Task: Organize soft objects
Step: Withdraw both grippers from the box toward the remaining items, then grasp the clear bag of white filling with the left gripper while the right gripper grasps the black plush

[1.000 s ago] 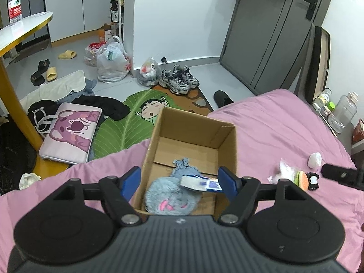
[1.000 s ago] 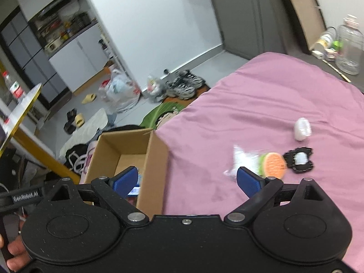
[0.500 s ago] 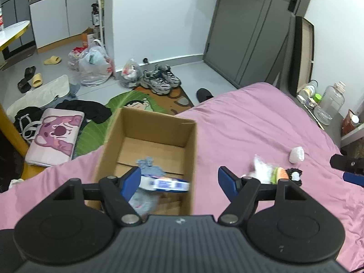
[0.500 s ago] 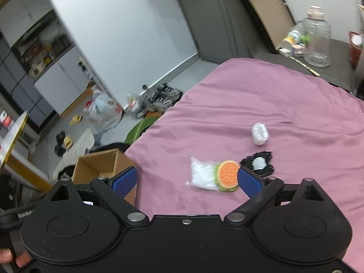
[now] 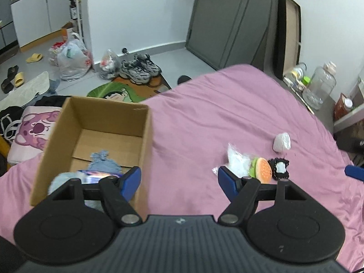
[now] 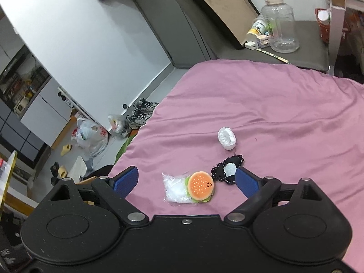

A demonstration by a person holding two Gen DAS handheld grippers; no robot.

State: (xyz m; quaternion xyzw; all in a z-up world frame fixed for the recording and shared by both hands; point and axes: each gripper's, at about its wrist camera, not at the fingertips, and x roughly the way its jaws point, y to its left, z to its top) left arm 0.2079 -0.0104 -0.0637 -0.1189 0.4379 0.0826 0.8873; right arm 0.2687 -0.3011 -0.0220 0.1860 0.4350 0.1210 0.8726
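On the pink bed sheet [image 6: 273, 104] lie a burger plush [image 6: 201, 186], a clear plastic bag [image 6: 174, 188] beside it, a black lace pad [image 6: 227, 170] and a white wad [image 6: 227, 138]. My right gripper [image 6: 186, 179] hovers over the burger with its jaws closing, and the pads are not touching it. My left gripper [image 5: 179, 177] is open with nothing between its fingers, just right of the cardboard box [image 5: 145, 136]. Inside the box lie a grey plush [image 5: 102, 161] and a blue-white packet [image 5: 95, 174]. The burger plush [image 5: 262, 170] sits past the left gripper's right finger.
A nightstand [image 6: 302, 41] with a large clear jug [image 6: 279, 27] stands past the bed's far corner. Beside the bed, the floor holds sneakers [image 5: 138, 68], plastic bags [image 5: 70, 61], slippers and a pink cushion [image 5: 29, 132]. A blue fingertip [image 5: 353, 173] pokes in at the right edge.
Both views have swung right along the bed. The box slid left in the left wrist view and almost out of the right one. The burger now lies between the right fingers.
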